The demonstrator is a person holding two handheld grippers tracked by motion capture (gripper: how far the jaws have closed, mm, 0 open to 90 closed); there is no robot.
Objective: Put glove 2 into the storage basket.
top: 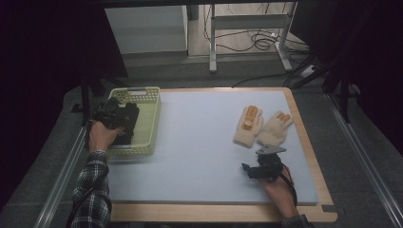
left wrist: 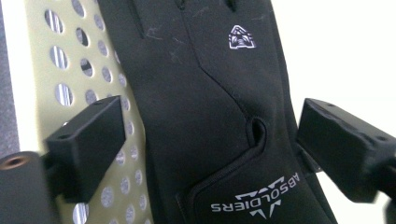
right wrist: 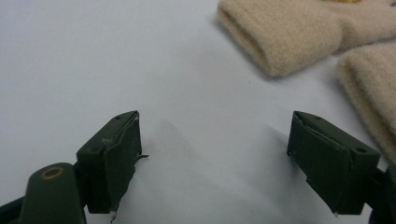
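Notably, "ABSOLDIERS" black glove (left wrist: 219, 116) between spread left jaws; right jaws likewise released.

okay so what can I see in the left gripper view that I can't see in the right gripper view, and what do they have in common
The left gripper view alone shows a black glove with white lettering, lying against the holed wall of a yellow-green basket, between the left tongs.

The right gripper view alone shows two cream gloves, cuffs toward the camera, lying ahead of the right tongs on a pale mat.

Shared: each view looks along a pair of black jaws standing wide apart, gripping nothing.
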